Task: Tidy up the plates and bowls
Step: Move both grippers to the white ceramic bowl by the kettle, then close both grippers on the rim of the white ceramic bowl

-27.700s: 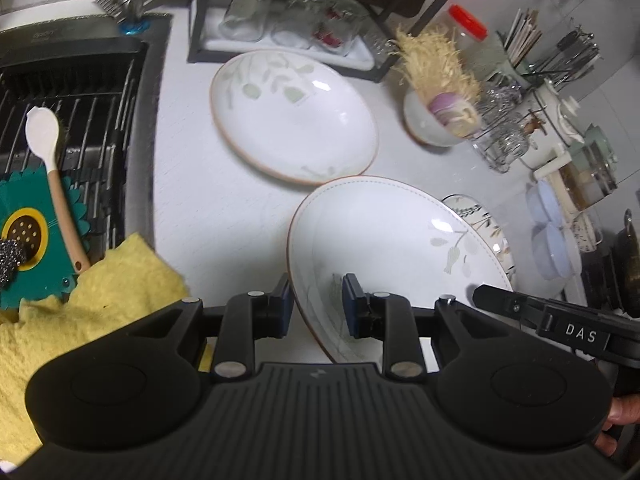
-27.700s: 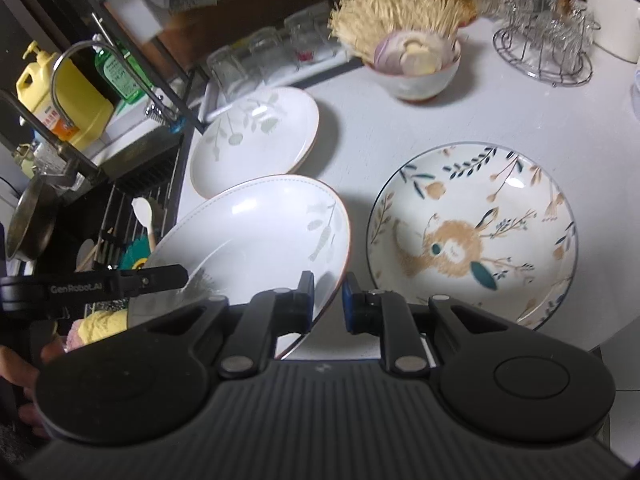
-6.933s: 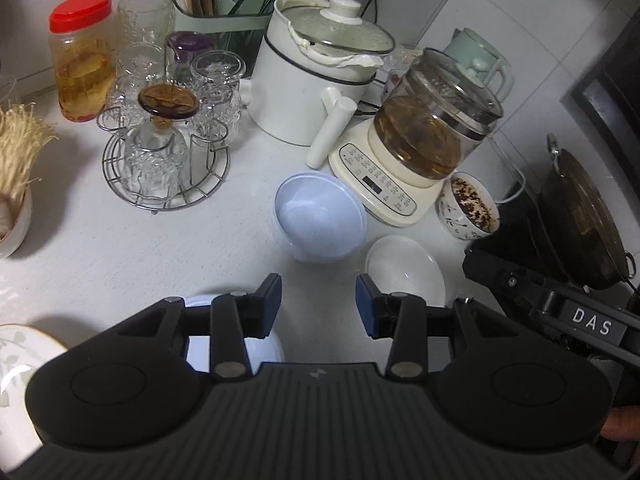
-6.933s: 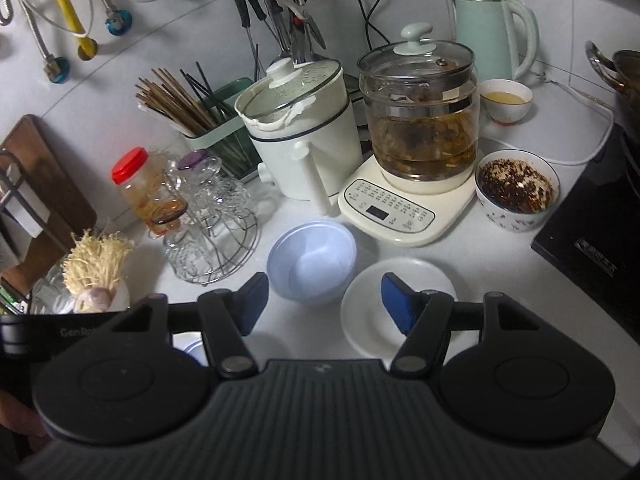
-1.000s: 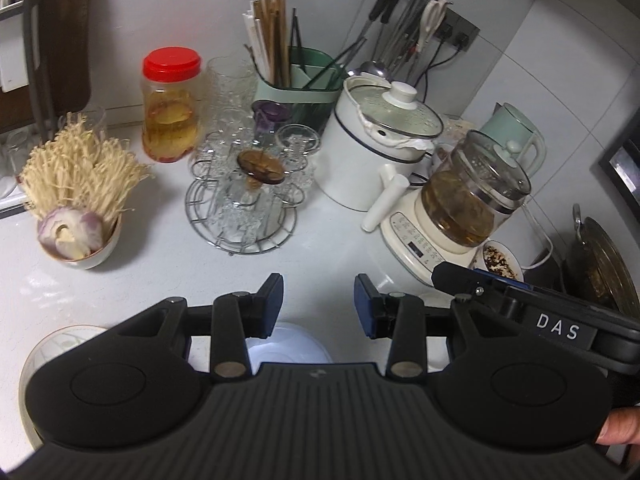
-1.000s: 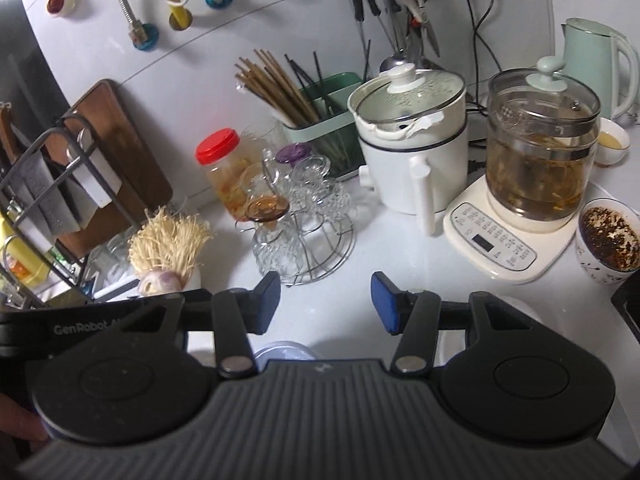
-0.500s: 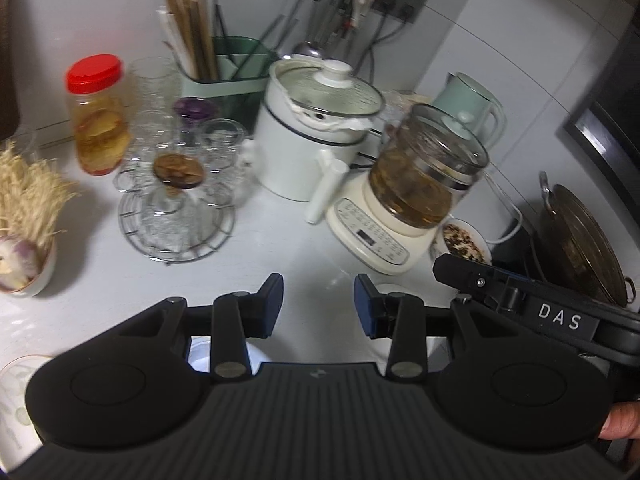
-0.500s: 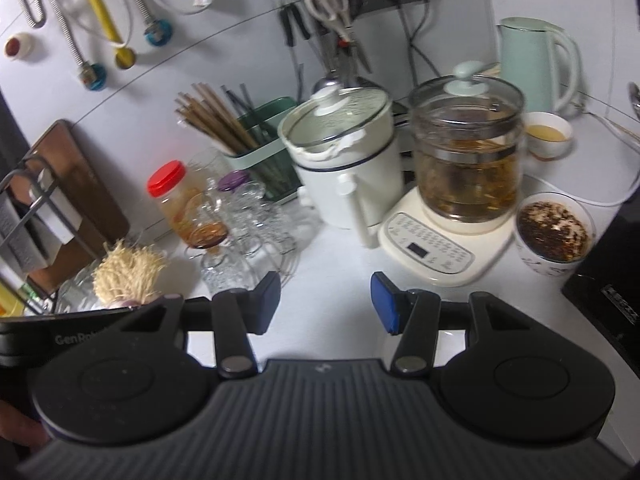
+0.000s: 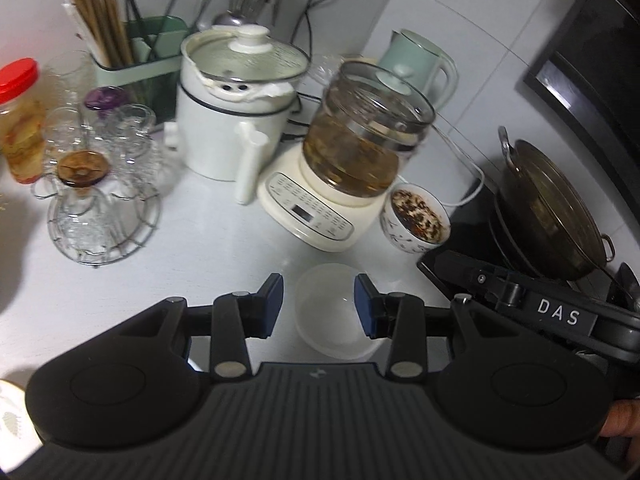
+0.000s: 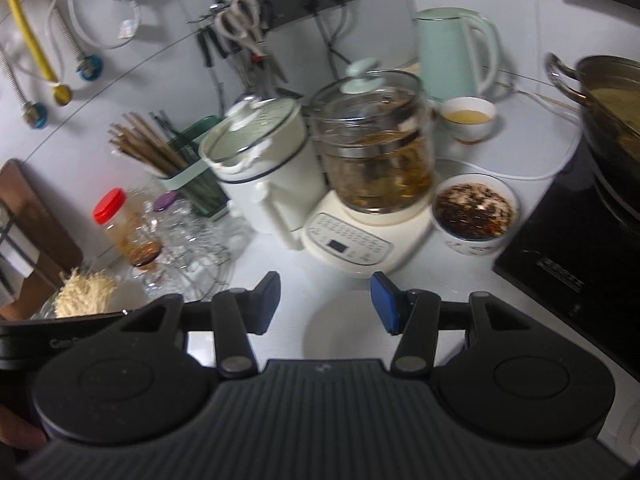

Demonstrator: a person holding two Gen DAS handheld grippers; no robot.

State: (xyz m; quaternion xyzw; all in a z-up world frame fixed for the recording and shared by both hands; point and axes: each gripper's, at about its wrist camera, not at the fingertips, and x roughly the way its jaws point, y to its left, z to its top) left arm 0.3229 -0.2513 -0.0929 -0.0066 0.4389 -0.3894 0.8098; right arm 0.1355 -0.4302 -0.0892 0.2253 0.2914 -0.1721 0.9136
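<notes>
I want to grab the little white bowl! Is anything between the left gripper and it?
No. In the left wrist view, the small shallow white bowl sits on the white counter right past the open left gripper, with nothing between.

Bare surface (image 9: 224, 252) lies open ahead; kettle base (image 9: 316, 208), filled bowl (image 9: 416, 220) and glass rack (image 9: 100, 216) bound it.

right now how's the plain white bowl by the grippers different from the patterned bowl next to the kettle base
The plain white bowl is empty; the patterned bowl holds a dark speckled mix. The plain white bowl has no decoration, while the patterned bowl has dark markings on its outside. Both sit upright on the white counter.
</notes>
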